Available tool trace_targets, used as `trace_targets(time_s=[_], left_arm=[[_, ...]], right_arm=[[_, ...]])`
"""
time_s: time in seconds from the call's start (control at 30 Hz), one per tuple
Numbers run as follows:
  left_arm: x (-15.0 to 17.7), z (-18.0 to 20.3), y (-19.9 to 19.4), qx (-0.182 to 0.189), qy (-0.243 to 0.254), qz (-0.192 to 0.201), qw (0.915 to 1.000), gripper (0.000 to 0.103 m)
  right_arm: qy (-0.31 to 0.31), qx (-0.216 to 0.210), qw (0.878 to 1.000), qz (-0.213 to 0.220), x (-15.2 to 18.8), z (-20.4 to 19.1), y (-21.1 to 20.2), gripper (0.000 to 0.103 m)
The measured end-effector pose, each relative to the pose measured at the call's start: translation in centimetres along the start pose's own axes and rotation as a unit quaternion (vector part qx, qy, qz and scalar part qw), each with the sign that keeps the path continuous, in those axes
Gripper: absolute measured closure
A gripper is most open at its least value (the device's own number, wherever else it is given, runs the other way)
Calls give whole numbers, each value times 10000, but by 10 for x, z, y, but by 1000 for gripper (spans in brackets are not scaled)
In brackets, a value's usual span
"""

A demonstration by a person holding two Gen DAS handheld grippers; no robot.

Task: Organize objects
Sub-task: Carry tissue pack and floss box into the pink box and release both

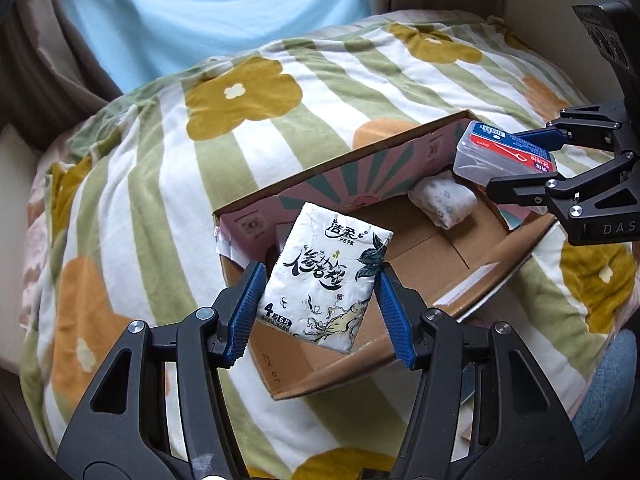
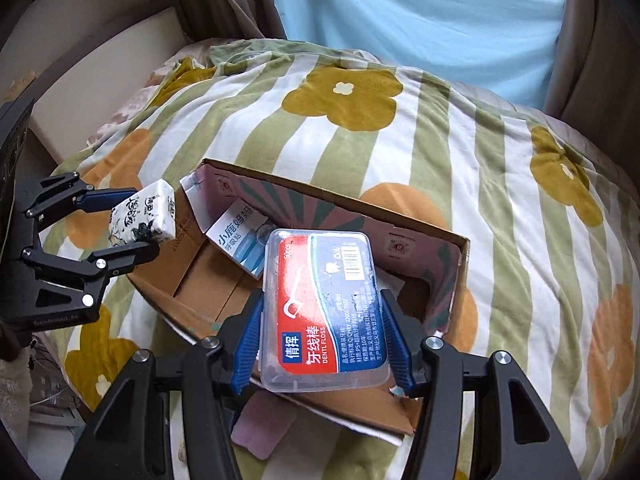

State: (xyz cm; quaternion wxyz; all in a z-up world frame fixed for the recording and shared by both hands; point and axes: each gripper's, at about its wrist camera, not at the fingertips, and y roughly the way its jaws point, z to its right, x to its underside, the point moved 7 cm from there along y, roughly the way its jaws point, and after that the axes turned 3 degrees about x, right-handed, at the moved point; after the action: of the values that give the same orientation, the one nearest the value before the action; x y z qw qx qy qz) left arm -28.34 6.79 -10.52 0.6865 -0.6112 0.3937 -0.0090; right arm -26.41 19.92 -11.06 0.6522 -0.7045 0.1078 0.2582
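Observation:
An open cardboard box (image 1: 404, 160) (image 2: 460, 264) lies on a flowered blanket. My left gripper (image 1: 320, 308) is shut on a white tissue pack (image 1: 324, 276) with black writing, held above the box's near left end; it also shows in the right wrist view (image 2: 146, 214). My right gripper (image 2: 324, 344) is shut on a clear dental floss box (image 2: 324, 308) with a red and blue label, held over the box's right end; it also shows in the left wrist view (image 1: 504, 154). Inside the box lie a small white patterned pack (image 1: 444, 200) and a blue-white packet (image 2: 240, 244).
The green-striped flowered blanket (image 1: 160, 184) (image 2: 500, 160) covers the bed all around the box. A light blue curtain (image 2: 420, 12) hangs behind. A white ledge (image 2: 100, 68) runs along the far left. A pink flat item (image 2: 260, 428) lies beside the box's near edge.

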Motion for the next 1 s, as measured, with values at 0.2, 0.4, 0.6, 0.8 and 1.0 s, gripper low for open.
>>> trace_targets(time_s=[0.2, 0.4, 0.6, 0.8, 1.0], left_arm=[[2, -1, 40, 18, -62, -242, 9997, 50], [12, -1, 61, 13, -86, -414, 9991, 50], [17, -6, 65, 102, -319, -534, 9980, 50], [15, -7, 54, -110, -281, -518, 9982, 3], [19, -10, 35, -112, -426, -276, 9986, 0]], right_arm=[[220, -130, 9994, -227, -6, -1, 39, 52], [226, -188, 9988, -394, 2, -3, 59, 52], [401, -389, 9974, -453, 3, -4, 65, 52], [807, -342, 9946, -563, 0, 0, 64, 24], [954, -200, 9939, -518, 2, 3, 52, 21]])
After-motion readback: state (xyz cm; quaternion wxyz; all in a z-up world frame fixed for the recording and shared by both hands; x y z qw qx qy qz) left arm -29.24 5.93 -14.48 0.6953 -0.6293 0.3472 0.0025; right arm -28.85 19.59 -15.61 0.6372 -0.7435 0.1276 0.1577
